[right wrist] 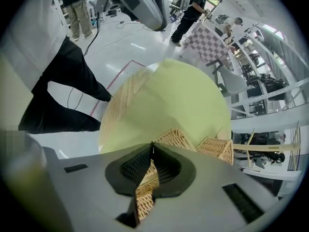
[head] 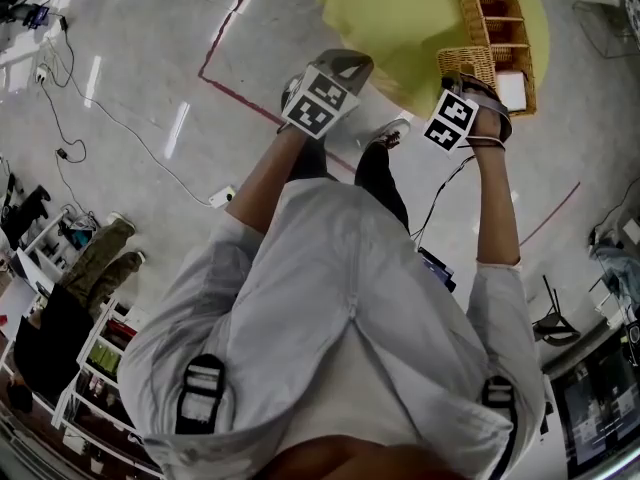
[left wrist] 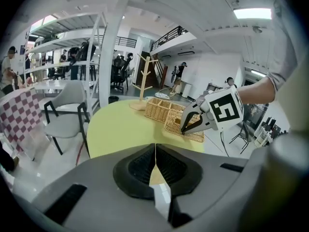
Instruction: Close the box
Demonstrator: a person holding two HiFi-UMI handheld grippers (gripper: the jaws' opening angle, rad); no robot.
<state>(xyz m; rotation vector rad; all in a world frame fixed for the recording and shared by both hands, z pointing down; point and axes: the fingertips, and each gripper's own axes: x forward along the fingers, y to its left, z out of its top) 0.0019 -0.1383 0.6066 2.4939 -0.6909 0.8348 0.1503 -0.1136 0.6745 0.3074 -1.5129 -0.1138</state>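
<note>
A round yellow-green table (head: 400,18) fills the head view's upper middle. On it, toward the upper right, sits a compartmented wicker box (head: 505,28), with a wooden branched stand (left wrist: 143,79) near it.

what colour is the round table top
The table is plain pale yellow-green with no pattern. It shows best in the left gripper view.

light: bright, even, indoor; ceiling panel (left wrist: 252,13) blown white | glare: pale streaks on glossy floor (head: 178,128) | shadows: soft and faint | distortion: strong fisheye, lines bend toward edges, black corners in both gripper views | focus: left gripper (left wrist: 155,149) body soft near the lens, far background slightly smeared
</note>
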